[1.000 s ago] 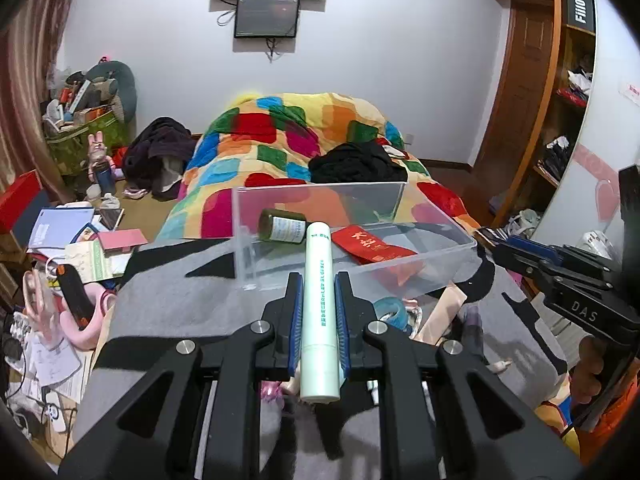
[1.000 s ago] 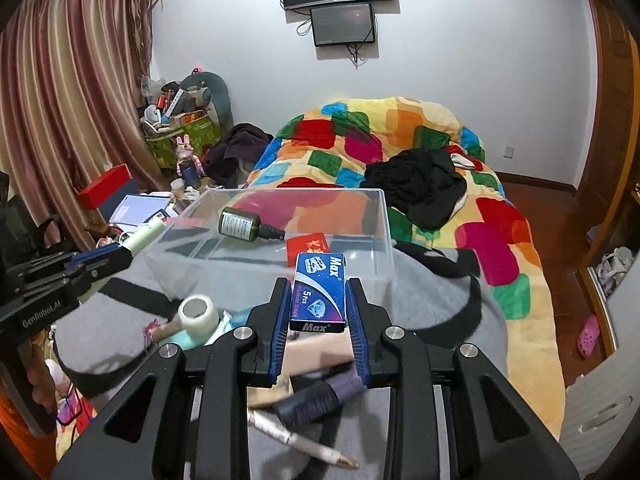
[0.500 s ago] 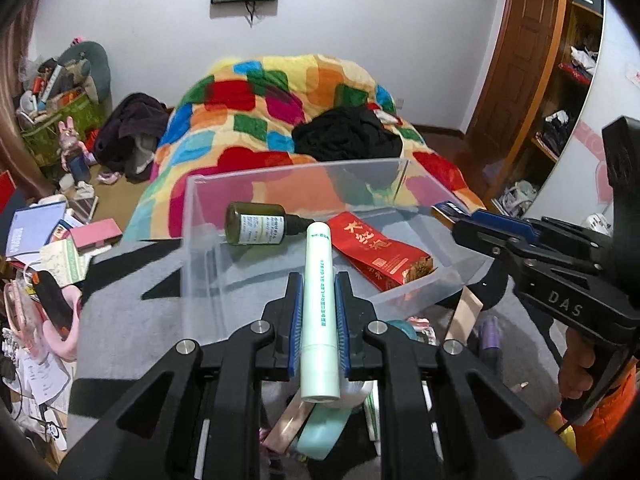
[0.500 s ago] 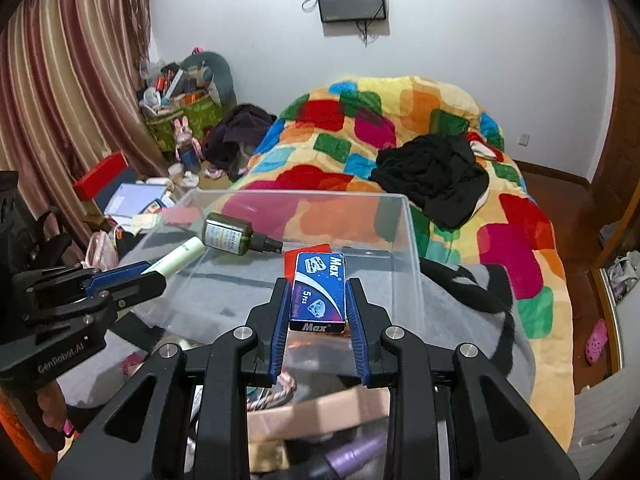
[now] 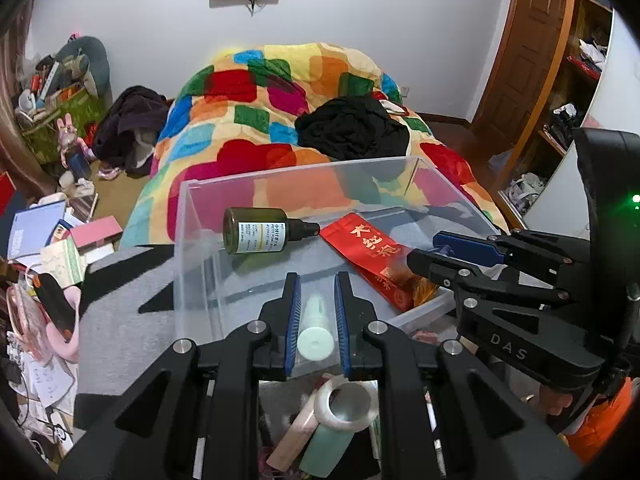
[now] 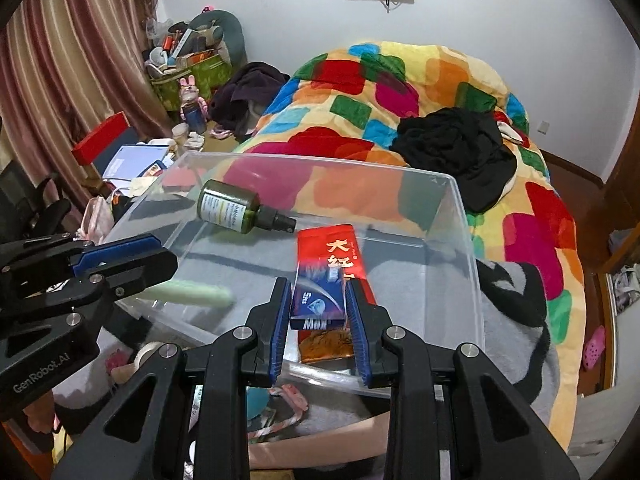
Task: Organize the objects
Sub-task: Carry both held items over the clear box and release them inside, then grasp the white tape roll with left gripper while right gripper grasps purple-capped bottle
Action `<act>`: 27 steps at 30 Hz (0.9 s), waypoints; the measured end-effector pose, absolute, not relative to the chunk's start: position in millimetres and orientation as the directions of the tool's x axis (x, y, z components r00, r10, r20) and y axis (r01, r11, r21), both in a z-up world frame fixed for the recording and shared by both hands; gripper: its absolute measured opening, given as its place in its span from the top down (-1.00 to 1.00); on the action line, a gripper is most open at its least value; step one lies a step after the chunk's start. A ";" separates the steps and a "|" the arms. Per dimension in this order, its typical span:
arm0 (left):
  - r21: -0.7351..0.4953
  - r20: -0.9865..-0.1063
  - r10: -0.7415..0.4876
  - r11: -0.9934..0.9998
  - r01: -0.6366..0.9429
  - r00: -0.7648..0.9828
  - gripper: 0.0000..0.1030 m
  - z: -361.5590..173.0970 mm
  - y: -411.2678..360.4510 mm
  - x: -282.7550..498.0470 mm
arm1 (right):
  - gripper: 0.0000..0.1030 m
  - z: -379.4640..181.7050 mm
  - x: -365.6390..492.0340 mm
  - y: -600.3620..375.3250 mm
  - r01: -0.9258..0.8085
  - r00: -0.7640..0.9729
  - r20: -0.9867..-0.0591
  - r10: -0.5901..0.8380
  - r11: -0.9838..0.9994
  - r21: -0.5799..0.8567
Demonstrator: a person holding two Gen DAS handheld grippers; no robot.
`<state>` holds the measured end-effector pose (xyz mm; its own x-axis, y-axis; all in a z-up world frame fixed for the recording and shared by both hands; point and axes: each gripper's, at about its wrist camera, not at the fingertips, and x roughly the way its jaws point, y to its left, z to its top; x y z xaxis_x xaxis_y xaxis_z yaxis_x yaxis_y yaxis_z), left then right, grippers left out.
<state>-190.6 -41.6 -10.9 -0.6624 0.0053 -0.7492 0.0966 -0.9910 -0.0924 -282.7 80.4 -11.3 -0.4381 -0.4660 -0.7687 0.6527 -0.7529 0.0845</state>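
A clear plastic bin [image 5: 188,216] [image 6: 460,216] sits on a grey blanket and holds a dark green spray bottle [image 5: 256,231] [image 6: 236,210] and a red packet [image 5: 376,256] [image 6: 340,248]. My left gripper [image 5: 316,312] is open over the bin; the pale green tube [image 5: 315,334] [image 6: 188,294] is loose between its jaws, blurred, dropping. My right gripper [image 6: 320,308] is open over the bin; the blue Max box [image 6: 318,300] is blurred and tilted between its jaws.
A tape roll [image 5: 346,402], a teal bottle and other loose items lie on the blanket below the bin's near wall. A colourful quilt [image 6: 400,92] with black clothes lies beyond. Clutter fills the floor at left [image 5: 48,240].
Both grippers moved forward over the bin and opened. The tube and the Max box, held firmly before, have slipped loose and are falling into the bin.
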 end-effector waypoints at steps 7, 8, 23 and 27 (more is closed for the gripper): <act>-0.068 -0.733 0.004 -0.995 0.067 -0.680 0.68 -3.7 -32.5 -175.8 | 0.30 -1.3 -270.6 91.4 0.662 -0.451 -0.752 -0.480 -0.746 0.079; -0.066 -0.731 0.005 -0.996 0.064 -0.682 0.62 -2.9 -31.4 -173.2 | 0.24 0.9 -268.8 93.9 0.661 -0.457 -0.747 -0.483 -0.747 0.079; -0.007 -0.683 -0.030 -0.999 0.048 -0.730 -0.17 6.2 -13.2 -116.4 | -0.29 18.8 -216.7 142.8 0.604 -0.563 -0.682 -0.467 -0.795 0.046; 0.000 -0.708 -0.035 -0.999 0.050 -0.705 -0.23 -11.5 -10.1 -110.9 | -0.31 1.2 -207.6 154.2 0.573 -0.543 -0.705 -0.456 -0.815 0.086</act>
<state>-110.9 -10.1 -11.5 -0.7052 -0.0350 -0.7082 0.0497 -0.9988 -0.0001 -207.6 154.2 1.2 -0.5429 -0.4559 -0.7053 0.5727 -0.8152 0.0861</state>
